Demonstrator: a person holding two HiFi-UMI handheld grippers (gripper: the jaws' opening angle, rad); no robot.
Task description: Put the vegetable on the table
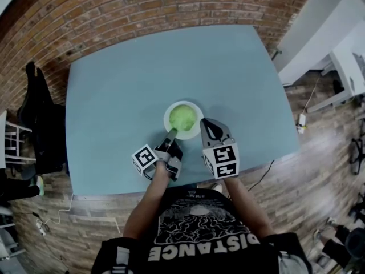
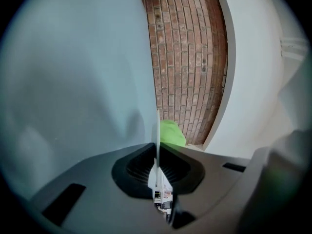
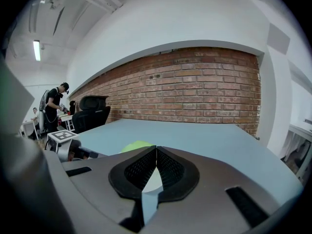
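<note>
A round green vegetable (image 1: 182,117) lies in a white plate (image 1: 169,109) near the front middle of the blue-grey table (image 1: 114,90). My left gripper (image 1: 172,133) is at the plate's near-left rim and is shut on that rim. In the left gripper view the rim shows as a thin white edge (image 2: 158,130) between the jaws, with the vegetable (image 2: 171,133) just behind it. My right gripper (image 1: 204,123) is shut and holds nothing, right beside the plate's right rim. In the right gripper view its jaws (image 3: 156,150) meet, and the vegetable (image 3: 135,145) peeks over them at the left.
A brick wall (image 1: 171,10) runs behind the table. A black chair with dark clothing (image 1: 40,124) stands at the left, white furniture (image 1: 325,33) at the right. A cable (image 1: 262,176) hangs off the near right edge. A person (image 3: 52,108) stands far off.
</note>
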